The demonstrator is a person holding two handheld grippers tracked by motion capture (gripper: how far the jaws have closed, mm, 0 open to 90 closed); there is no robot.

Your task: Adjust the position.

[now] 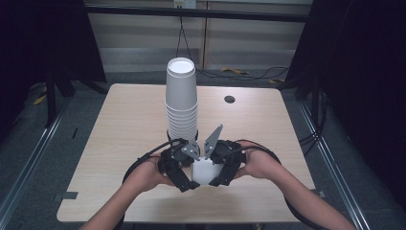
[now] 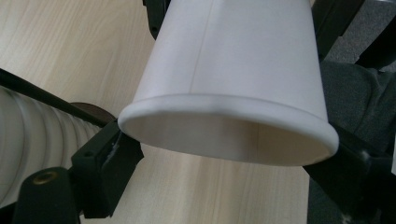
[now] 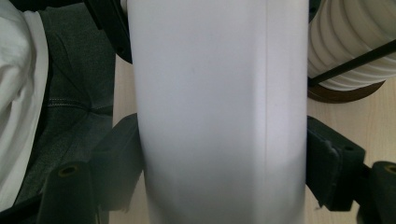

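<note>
You are clamping both grippers on one white paper cup [image 1: 207,171]: the left gripper [image 1: 190,184] is pinching its rim, and the right gripper [image 1: 216,182] is squeezing its wall from the opposite side. The cup is hanging mouth-down between them, over the table [image 1: 124,124]. Just beyond your jaws stands the cup stack [image 1: 181,100]. You seem to be mid-transfer; next, one gripper should probably let go before you lift the cup onto the stack.

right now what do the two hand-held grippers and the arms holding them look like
Both the left hand-held gripper and the right hand-held gripper are black, blocky tools with two black jaws each. Each carries a grey three-cornered plate on top. A black cable loops out from each toward the person. The forearms are bare, with no sleeves in sight.
</note>
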